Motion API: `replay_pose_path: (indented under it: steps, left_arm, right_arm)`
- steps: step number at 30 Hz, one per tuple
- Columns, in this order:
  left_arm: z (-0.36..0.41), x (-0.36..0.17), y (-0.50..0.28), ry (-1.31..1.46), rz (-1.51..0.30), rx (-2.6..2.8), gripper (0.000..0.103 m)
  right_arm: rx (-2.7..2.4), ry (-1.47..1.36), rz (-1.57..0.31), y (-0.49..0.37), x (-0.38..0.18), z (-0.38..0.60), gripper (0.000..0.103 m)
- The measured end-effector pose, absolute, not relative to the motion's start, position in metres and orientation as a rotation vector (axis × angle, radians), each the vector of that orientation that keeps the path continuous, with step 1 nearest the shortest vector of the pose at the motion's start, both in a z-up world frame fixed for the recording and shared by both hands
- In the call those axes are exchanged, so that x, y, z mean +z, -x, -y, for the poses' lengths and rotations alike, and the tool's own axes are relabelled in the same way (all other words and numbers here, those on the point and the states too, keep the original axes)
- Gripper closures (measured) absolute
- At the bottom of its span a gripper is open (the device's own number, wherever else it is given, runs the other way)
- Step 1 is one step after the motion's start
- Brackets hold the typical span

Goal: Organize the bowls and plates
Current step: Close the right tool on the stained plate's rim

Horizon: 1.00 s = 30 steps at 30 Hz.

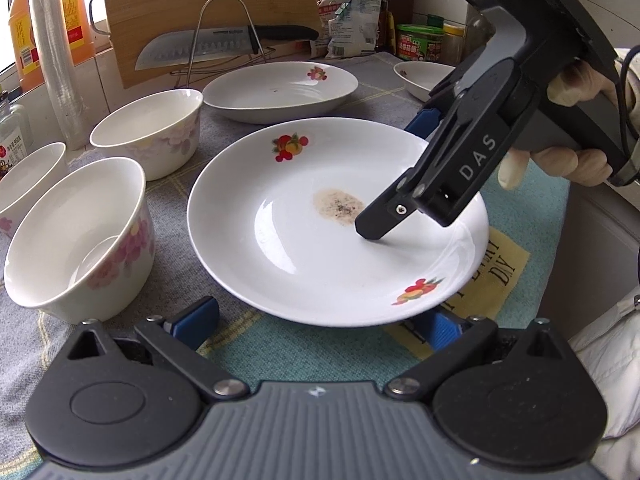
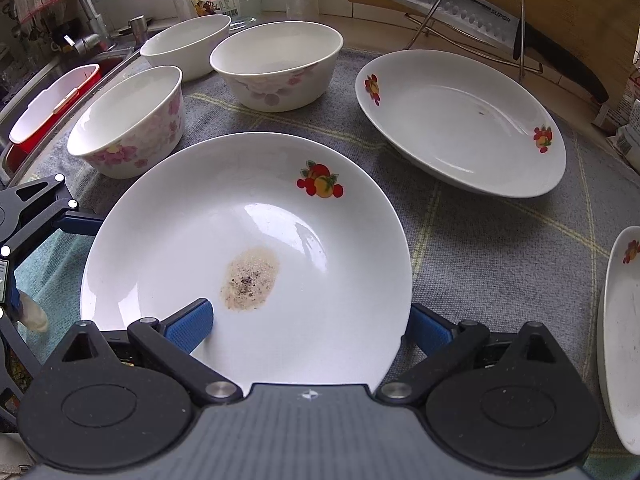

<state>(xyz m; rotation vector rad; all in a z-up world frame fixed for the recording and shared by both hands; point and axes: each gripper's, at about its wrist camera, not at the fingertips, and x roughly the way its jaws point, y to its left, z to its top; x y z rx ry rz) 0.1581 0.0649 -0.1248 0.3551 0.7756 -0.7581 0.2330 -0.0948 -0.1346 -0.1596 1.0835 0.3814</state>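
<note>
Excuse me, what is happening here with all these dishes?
A person holding two handheld grippers is sorting dishes on a cloth-covered counter. The right gripper has its jaws on either side of the rim of the stained plate. The left gripper sits open at the plate's opposite edge. Three floral bowls and another plate wait nearby.
</note>
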Motion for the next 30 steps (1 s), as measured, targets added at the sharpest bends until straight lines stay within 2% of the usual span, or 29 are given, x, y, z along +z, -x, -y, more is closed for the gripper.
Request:
replay_pose_path:
  steps: [15,30]
  left_arm:
    - [-0.065,-0.125,-0.166,-0.401,-0.761,-0.868,0.0]
    - [-0.067,-0.126,-0.165,-0.405,-0.732,-0.904,0.0]
  right_arm:
    - [0.394,0.133,-1.111,-0.245,-0.132,0.097,0.0]
    - [0.469,-0.173,-1.149,-0.256,-0.125,0.132,0.0]
